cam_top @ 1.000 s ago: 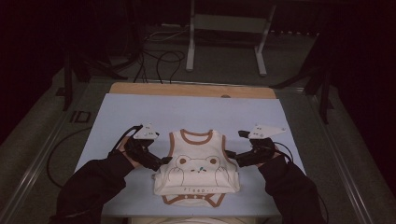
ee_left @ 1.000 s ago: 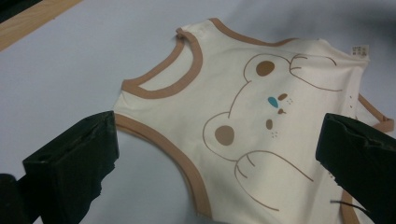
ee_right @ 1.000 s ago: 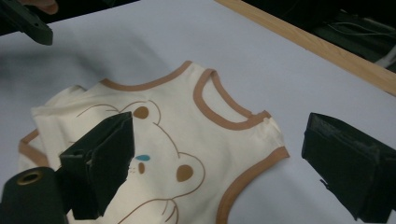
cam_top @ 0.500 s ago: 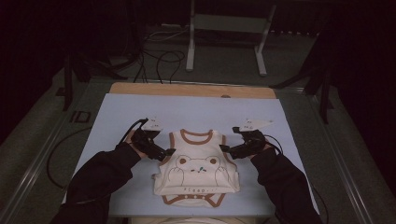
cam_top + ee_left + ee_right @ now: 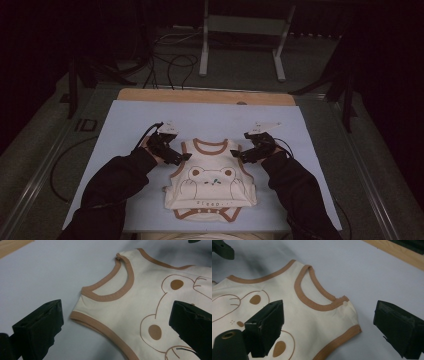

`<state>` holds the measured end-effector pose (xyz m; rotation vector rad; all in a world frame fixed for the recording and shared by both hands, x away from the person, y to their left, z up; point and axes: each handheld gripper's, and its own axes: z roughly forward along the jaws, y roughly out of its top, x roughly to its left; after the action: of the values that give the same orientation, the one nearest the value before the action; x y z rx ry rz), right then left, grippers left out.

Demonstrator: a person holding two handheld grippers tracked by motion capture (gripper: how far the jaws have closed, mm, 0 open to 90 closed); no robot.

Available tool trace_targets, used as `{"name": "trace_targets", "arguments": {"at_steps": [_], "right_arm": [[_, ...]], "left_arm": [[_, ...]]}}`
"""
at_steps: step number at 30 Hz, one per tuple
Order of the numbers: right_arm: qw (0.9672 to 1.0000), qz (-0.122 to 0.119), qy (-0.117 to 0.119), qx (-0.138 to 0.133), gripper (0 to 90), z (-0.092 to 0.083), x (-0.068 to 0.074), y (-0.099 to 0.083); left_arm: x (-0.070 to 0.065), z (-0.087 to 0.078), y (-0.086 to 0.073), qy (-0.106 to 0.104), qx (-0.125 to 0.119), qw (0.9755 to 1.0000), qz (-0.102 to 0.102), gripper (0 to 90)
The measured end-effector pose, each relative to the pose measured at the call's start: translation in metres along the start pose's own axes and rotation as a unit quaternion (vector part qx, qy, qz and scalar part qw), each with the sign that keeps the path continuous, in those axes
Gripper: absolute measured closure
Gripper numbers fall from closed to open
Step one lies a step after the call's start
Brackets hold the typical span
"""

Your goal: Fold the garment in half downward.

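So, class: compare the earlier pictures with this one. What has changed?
Both grippers moved inward and forward to the shoulders of the baby vest. The left gripper and right gripper now straddle its sleeve edges, jaws open, nothing grasped. The vest stayed flat on the blue mat.

So I've got the baby bodysuit [image 5: 211, 181] lying flat on the mat [image 5: 125, 120], near my edge of the table [image 5: 205, 96], neck opening pointing away from me. My left gripper [image 5: 186, 157] sits at its left shoulder, right gripper [image 5: 235, 155] at the right shoulder, jaws pointing inward at each other.
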<state>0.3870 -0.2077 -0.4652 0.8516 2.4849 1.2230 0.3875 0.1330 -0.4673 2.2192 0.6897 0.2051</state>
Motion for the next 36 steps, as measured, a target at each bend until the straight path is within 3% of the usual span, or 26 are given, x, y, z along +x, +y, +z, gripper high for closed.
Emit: {"name": "trace_targets", "arguments": {"at_steps": [6,15,23,27,31,36], "right_arm": [[0.9999,0.001,-0.013,0.008,10.3,0.011,-0.008,-0.001],[0.9997,0.012,-0.011,0.019,10.3,0.026,-0.016,-0.007],[0.9996,0.02,-0.007,0.02,10.1,0.033,-0.02,-0.009],[0.9995,0.018,-0.008,0.025,10.1,0.036,-0.022,-0.009],[0.9989,0.008,-0.023,0.04,10.2,0.041,-0.023,-0.012],[0.9985,0.02,-0.014,0.05,10.2,0.048,-0.027,-0.017]], "left_arm": [[0.006,0.011,-0.005,0.002,0.006,1.0,0.0,0.1],[0.015,0.024,-0.008,0.008,0.022,0.9997,-0.008,0.1],[0.025,0.032,-0.009,0.005,0.019,0.9994,-0.028,0.1],[0.029,0.038,-0.009,0.001,0.034,0.9987,-0.038,0.1],[0.03,0.044,-0.01,0.002,0.051,0.9983,-0.028,0.1],[0.033,0.047,-0.011,0.016,0.048,0.9983,-0.028,6.9]]}}
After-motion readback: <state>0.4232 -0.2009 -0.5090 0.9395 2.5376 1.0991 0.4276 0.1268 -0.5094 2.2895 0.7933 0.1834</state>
